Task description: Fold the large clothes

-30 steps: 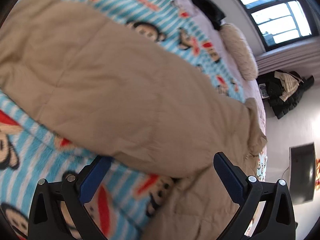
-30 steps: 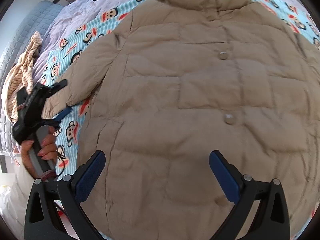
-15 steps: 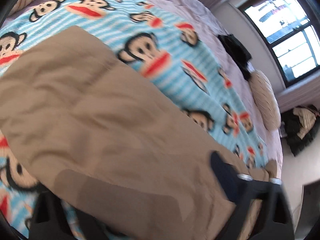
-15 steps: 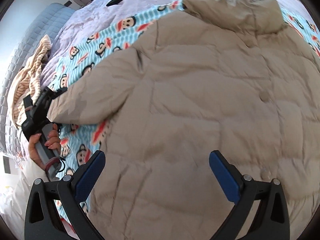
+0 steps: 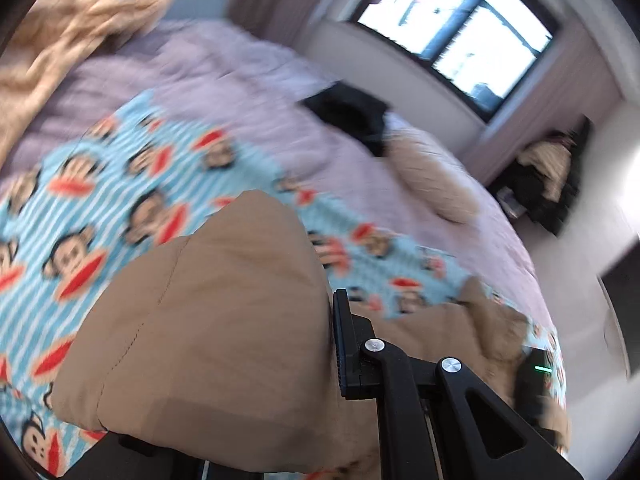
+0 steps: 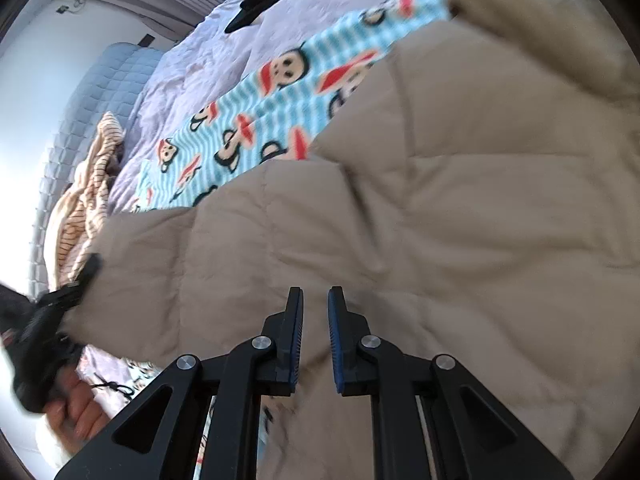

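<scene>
Coat (image 6: pixel 420 208): matt tan cloth, quilted and puffy, with stitched seams. Blanket (image 6: pixel 256 128): soft fleecy cloth, printed in blue stripes with monkey faces; bedspread (image 5: pixel 248 80) beneath it: pale lilac quilted cloth. Right gripper (image 6: pixel 314 340): matt black plastic arms, shiny metal rivets, ribbed blue pads (image 6: pixel 334 344).

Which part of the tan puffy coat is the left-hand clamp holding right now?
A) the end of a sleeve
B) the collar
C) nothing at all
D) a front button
A: in the right wrist view the left gripper pinches the cuff end of the coat sleeve, far from the collar.
</scene>
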